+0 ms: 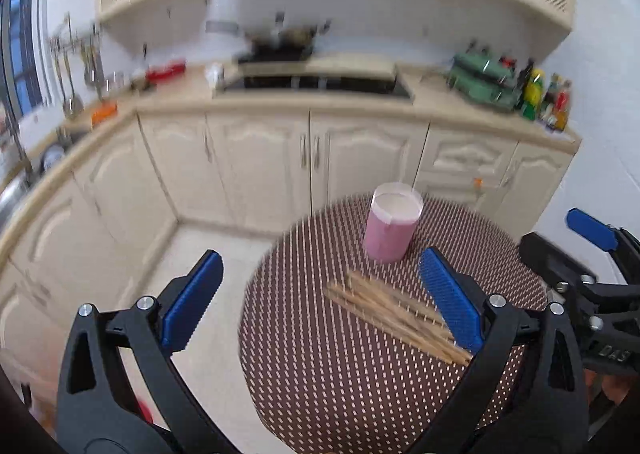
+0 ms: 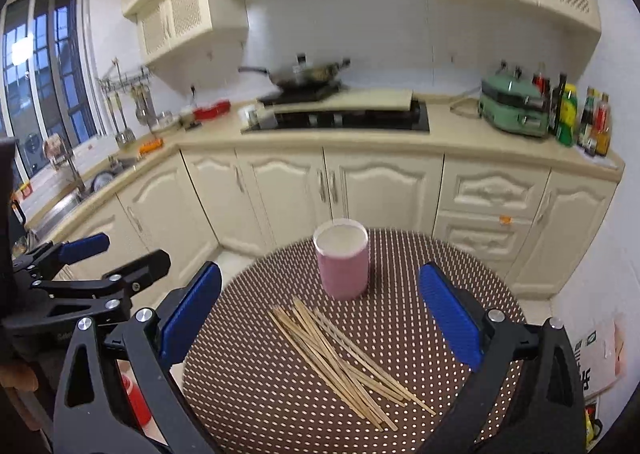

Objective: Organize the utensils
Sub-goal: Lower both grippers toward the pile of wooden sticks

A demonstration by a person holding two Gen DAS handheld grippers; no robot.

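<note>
**Loose chopsticks and holder on a round table, both grippers unloaded**

*Left wrist view.* The left gripper (image 1: pixel 320 294) is spread wide and holds nothing; its left finger hangs over the floor, its right finger over the table. The chopsticks (image 1: pixel 396 318) lie flat in a loose bundle on the dotted brown table (image 1: pixel 340 382), just in front of the pink cup (image 1: pixel 393 228), which stands upright and looks empty. At the right edge the right gripper (image 1: pixel 560 246) shows from the side, its fingers parted. This view is blurred.

*Right wrist view.* The right gripper (image 2: pixel 320 314) is likewise wide and empty, hovering above the sticks (image 2: pixel 344 354), which fan out and cross one another, their far tips near the cup (image 2: pixel 341 264) but not touching it. The left gripper (image 2: pixel 116 254) sits at left, beyond the table's (image 2: pixel 248 394) rim.

*Handling.* The sticks are probably light, stiff, thin and smooth, so they may roll or slip; a pinch across the middle of the bundle looks soundest. The light cup could tip if struck. Nothing else stands on the table; the counter, stove (image 2: pixel 340 120) and green appliance (image 2: pixel 514 108) are well apart.
</note>
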